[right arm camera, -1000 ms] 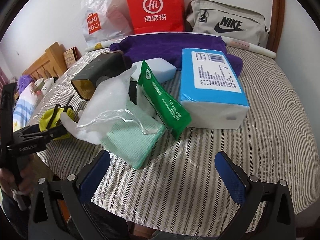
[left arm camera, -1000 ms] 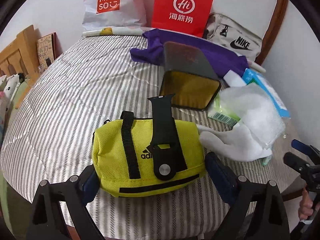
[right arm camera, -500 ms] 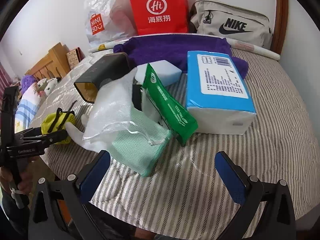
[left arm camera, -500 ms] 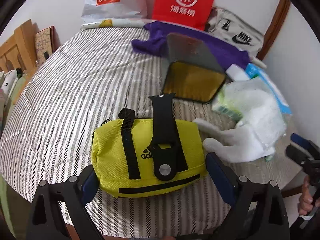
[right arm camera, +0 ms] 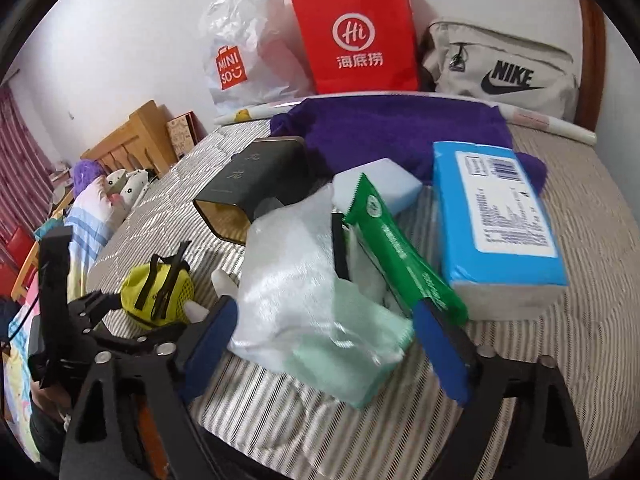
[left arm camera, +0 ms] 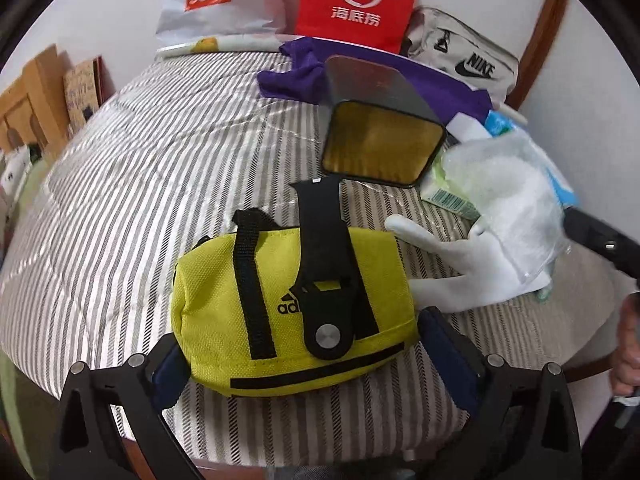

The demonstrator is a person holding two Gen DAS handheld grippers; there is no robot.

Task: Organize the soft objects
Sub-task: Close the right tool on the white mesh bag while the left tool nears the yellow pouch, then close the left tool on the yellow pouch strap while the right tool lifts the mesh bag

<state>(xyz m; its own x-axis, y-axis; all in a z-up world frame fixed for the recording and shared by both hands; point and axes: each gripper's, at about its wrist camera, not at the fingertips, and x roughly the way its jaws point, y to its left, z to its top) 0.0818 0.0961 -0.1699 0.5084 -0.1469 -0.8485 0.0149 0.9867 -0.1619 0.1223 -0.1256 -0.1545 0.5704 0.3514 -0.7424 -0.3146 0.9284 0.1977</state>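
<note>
Between the left gripper (left arm camera: pixel 304 364)'s spreading fingers lies the yellow pouch (left arm camera: pixel 292 308), unpinched; the right gripper (right arm camera: pixel 336 344)'s fingers are closing around the clear plastic bag (right arm camera: pixel 296 292) — not yet pressing. Beyond them the tissue pack (right arm camera: pixel 496 216), purple cloth (right arm camera: pixel 400 132) and dark box (left arm camera: pixel 376 120) lie scattered on the bed (left arm camera: pixel 160 152) — sorting looks barely begun.
</note>
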